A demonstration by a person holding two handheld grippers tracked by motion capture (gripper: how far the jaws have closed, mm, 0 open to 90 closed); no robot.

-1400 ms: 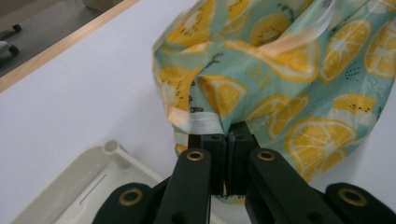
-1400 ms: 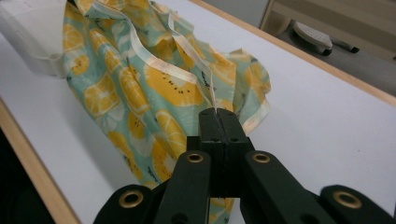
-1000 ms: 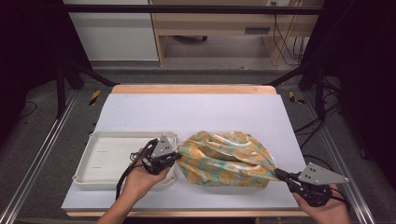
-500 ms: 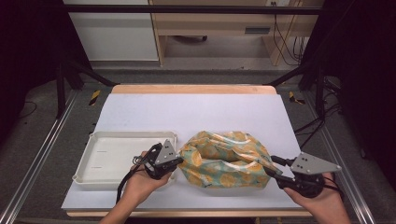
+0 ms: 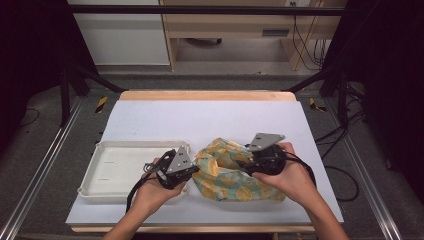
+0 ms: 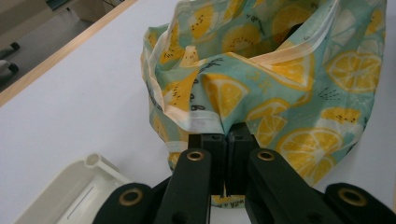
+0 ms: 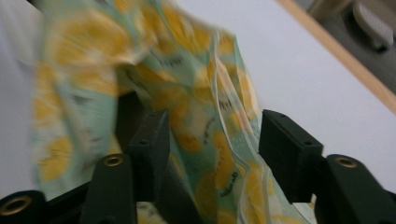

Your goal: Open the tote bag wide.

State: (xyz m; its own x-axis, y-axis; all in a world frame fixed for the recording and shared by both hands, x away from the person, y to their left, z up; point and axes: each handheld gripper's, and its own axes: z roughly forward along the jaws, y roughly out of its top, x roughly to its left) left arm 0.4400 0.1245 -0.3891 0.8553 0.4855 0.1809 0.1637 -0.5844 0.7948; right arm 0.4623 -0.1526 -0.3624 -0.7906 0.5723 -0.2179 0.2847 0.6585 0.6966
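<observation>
Lemon-print cloth (image 5: 235, 172), teal and yellow, lay bunched at the lower middle of the high view, on the white surface (image 5: 210, 120) just right of the tray (image 5: 107, 172). Nearest the camera, the left tongs (image 6: 227, 135) were pressed together on a cream hem at the cloth's left edge, and that hand sat where it had been a second before. The change was all on the right: the right tongs (image 7: 212, 135), which a second ago held the cloth's far right corner out at the lower right of the frame, had swung in across the surface to the middle of the bundle, folding the spread cloth over on itself. Their jaws had just been opening and stood spread in the right gripper view, with a blurred fold of cloth hanging between them, not pinched. By my reading that was a fold laid down and let go, with the next edge yet to be picked. Farther off, the white surface ran bare to its wooden back edge (image 5: 205, 95), with plenty of room there; the tray hemmed the left side.
</observation>
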